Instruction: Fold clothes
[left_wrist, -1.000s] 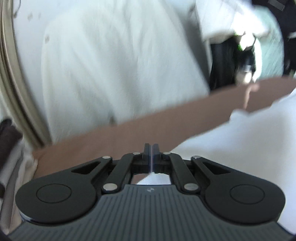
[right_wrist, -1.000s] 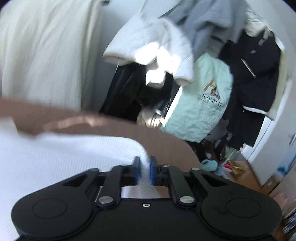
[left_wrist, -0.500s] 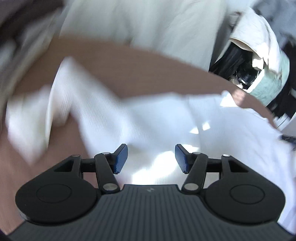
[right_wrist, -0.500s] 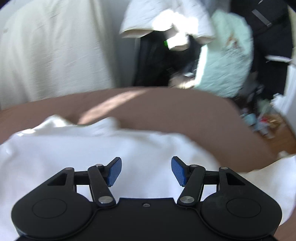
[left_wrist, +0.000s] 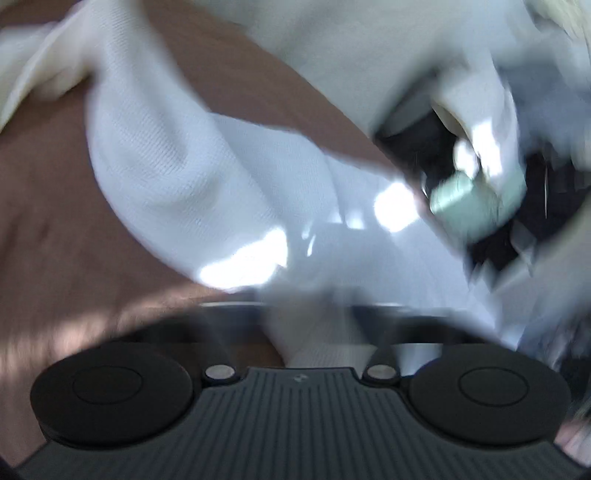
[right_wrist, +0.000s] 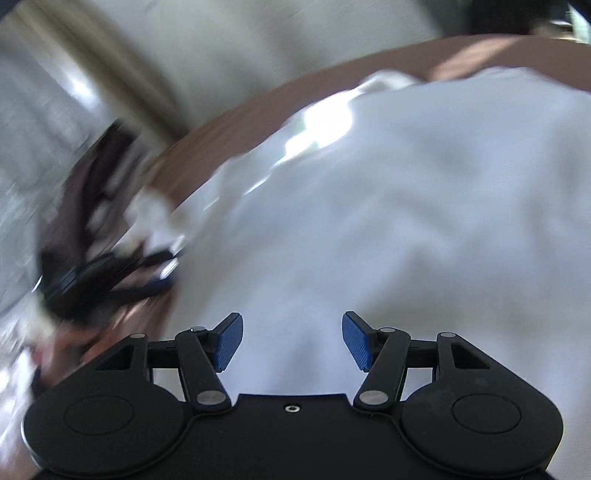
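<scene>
A white knit garment (left_wrist: 192, 177) lies spread on a brown surface (left_wrist: 48, 229); it fills most of the right wrist view (right_wrist: 424, 221). My right gripper (right_wrist: 291, 339) is open and empty, its blue pads (right_wrist: 229, 341) just above the cloth. My left gripper (left_wrist: 310, 325) is heavily blurred over the garment's near edge; its fingers are smeared and I cannot tell how they stand. The left gripper also shows at the left of the right wrist view (right_wrist: 110, 273), blurred.
The brown surface's far edge (right_wrist: 258, 99) curves across the right wrist view. A cream curtain (right_wrist: 280, 40) hangs behind. Dark and pale green hanging clothes (left_wrist: 476, 199) are at the right of the left wrist view.
Both grippers let go of the garment and opened about half a second ago. Since then both cameras have swung fast: the right one to the left, the left one lower over the cloth.
</scene>
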